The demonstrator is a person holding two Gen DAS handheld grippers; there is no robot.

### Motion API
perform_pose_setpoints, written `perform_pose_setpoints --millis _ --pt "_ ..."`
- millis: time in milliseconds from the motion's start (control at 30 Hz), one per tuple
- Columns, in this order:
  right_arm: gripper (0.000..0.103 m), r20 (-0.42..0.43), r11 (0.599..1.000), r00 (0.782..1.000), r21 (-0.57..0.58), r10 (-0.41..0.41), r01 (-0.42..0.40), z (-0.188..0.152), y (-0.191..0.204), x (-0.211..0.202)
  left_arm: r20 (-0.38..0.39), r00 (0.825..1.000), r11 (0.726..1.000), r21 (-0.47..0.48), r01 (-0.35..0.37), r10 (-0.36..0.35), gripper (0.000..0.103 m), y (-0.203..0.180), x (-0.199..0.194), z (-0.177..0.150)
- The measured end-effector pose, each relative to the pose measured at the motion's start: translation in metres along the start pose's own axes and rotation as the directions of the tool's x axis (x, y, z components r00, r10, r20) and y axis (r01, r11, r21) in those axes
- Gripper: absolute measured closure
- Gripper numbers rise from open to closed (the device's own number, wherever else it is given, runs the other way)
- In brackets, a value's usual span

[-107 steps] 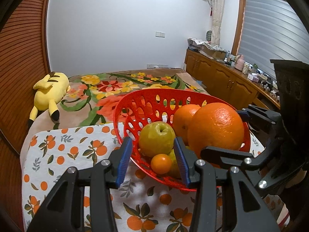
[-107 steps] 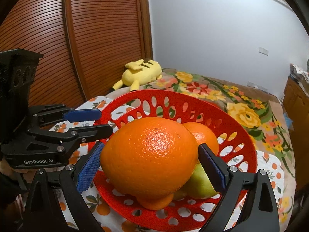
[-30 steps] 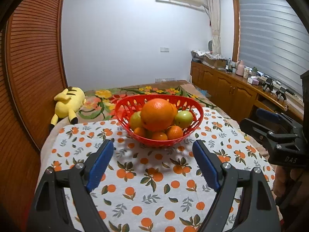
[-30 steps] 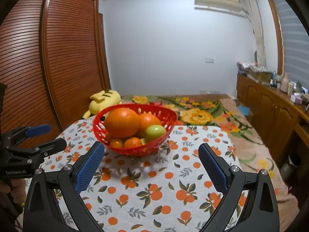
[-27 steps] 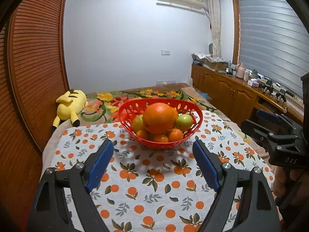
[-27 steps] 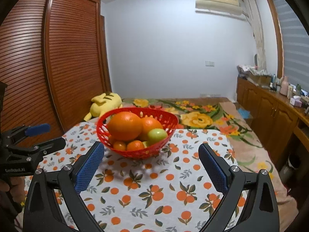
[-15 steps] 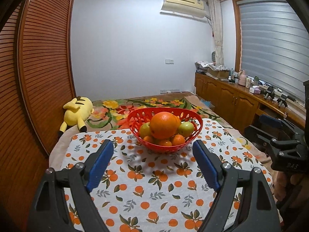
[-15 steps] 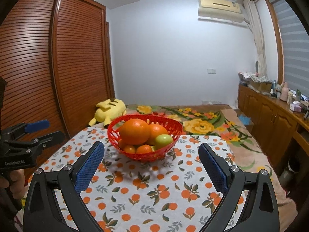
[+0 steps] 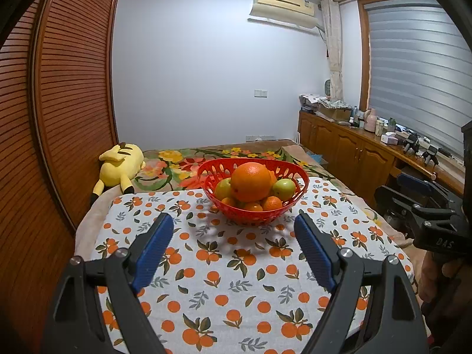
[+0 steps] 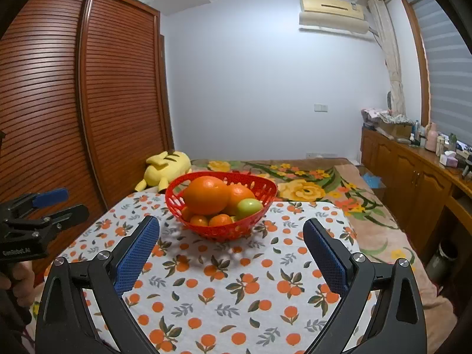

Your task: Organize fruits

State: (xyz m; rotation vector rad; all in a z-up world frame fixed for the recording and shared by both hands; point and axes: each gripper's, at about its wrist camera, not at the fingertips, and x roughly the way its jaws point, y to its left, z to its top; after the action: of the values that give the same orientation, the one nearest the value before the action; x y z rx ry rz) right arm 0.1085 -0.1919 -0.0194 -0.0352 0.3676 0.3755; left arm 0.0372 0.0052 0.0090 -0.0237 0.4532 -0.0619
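Fingers of both grippers stand wide apart with nothing between them. The left gripper (image 9: 233,244) hangs over the near part of the tablecloth (image 9: 236,280), short of the basket (image 9: 289,203), its blue pads (image 9: 152,249) facing each other across bare cloth. The right gripper (image 10: 231,249) hangs likewise over the cloth on the near side of the basket, blue pads (image 10: 135,258) spread and holding nothing. In each view the other gripper shows at the edge, off to the side of the basket and well apart from it.

The red basket, pierced with holes, sits on the far part of the orange-printed tablecloth. It holds all the fruit in view. A big orange (image 9: 250,181) lies on top of the pile, near the middle. A second orange (image 10: 240,194) rests behind and beside it, touching it. A green apple (image 9: 283,189) lies against the basket's right side, and another greenish fruit (image 9: 223,188) against the left side. Several small tangerines (image 9: 272,203) sit low at the front of the basket, under the big orange.

Beyond the basket lies a flowered blanket (image 10: 309,188). A yellow plush toy (image 9: 121,166) lies on it to the basket's left, beside the slatted wooden wardrobe (image 10: 59,118). To the basket's right runs a wooden counter (image 9: 354,147) under a window blind (image 9: 413,73).
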Motion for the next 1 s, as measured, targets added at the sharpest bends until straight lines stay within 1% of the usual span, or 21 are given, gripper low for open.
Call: perform_pose_setpoints --millis 1000 --pt "0.003 -0.002 1.000 1.000 -0.001 -0.004 0.004 -0.0023 0.0005 -0.0009 0.015 1.000 1.000 -0.007 0.004 -0.004 0.018 -0.0033 -0.0084 0.0021"
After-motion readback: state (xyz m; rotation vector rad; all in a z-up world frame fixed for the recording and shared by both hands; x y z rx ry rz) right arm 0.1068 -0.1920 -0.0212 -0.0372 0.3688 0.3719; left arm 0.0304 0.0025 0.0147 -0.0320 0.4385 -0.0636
